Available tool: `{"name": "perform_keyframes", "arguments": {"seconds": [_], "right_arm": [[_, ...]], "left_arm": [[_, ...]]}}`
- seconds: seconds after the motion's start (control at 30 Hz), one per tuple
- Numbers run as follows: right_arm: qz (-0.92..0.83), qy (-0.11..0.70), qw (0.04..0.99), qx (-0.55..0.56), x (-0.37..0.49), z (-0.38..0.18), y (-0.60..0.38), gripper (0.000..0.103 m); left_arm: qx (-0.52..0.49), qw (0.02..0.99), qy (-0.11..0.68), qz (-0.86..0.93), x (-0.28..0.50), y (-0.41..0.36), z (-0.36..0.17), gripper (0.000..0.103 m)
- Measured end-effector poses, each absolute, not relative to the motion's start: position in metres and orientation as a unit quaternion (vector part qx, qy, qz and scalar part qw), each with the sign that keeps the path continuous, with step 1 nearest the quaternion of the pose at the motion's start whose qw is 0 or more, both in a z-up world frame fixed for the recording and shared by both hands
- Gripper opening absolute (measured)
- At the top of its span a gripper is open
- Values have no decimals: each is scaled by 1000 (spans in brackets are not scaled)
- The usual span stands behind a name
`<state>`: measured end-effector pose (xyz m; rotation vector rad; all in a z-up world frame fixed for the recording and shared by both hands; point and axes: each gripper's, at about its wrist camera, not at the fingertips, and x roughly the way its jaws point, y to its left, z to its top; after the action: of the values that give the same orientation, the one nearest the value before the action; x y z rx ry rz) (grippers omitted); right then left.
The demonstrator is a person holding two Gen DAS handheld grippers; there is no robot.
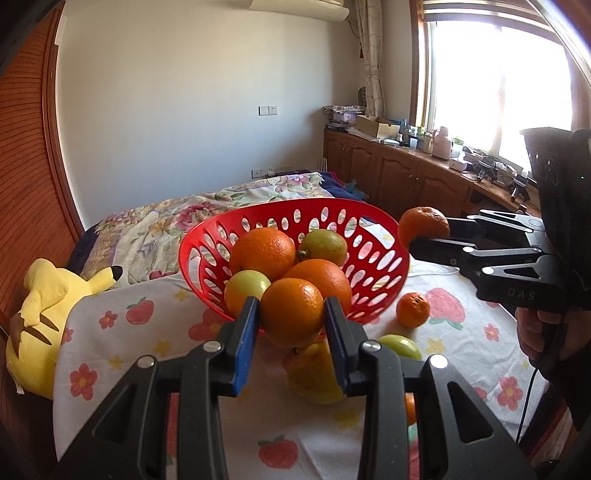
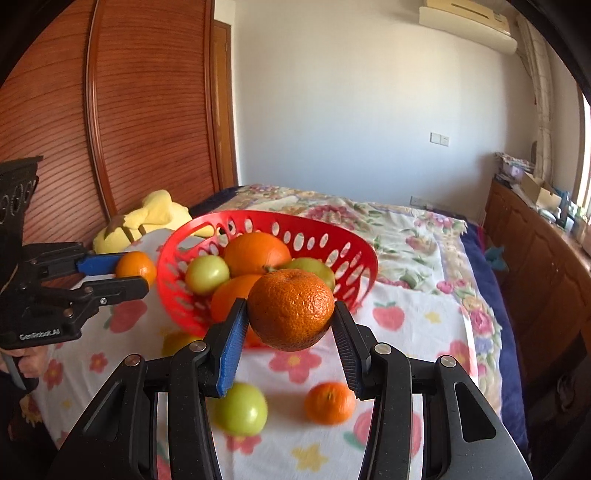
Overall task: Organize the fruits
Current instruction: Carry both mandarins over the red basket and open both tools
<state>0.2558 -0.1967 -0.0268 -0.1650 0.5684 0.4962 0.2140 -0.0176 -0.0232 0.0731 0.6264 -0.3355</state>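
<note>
Both grippers loaded, held by the red basket (image 1: 388, 258).
Left gripper (image 1: 291, 317) pinches an orange (image 1: 291, 314) at the basket's near rim; right gripper (image 2: 291, 314) clamps a mandarin (image 2: 290, 308) beside the basket.

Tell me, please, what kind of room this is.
Most likely a bedroom at home: a bed with a floral quilt, a yellow plush toy beside it, and an air conditioner high on the wall.

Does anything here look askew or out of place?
Yes. The red basket sits tilted on the cloth, its near rim lower, with fruit piled toward that side. A mandarin, a green fruit and a yellow fruit lie loose outside it.
</note>
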Motion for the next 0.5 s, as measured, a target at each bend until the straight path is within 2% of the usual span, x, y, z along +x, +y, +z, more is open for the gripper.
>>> {"name": "perform_keyframes", "arguments": {"seconds": [0.5], "right_arm": [[250, 310, 910, -114, 300, -53, -172, 47]], "left_arm": [[37, 928, 327, -174, 258, -26, -45, 34]]}}
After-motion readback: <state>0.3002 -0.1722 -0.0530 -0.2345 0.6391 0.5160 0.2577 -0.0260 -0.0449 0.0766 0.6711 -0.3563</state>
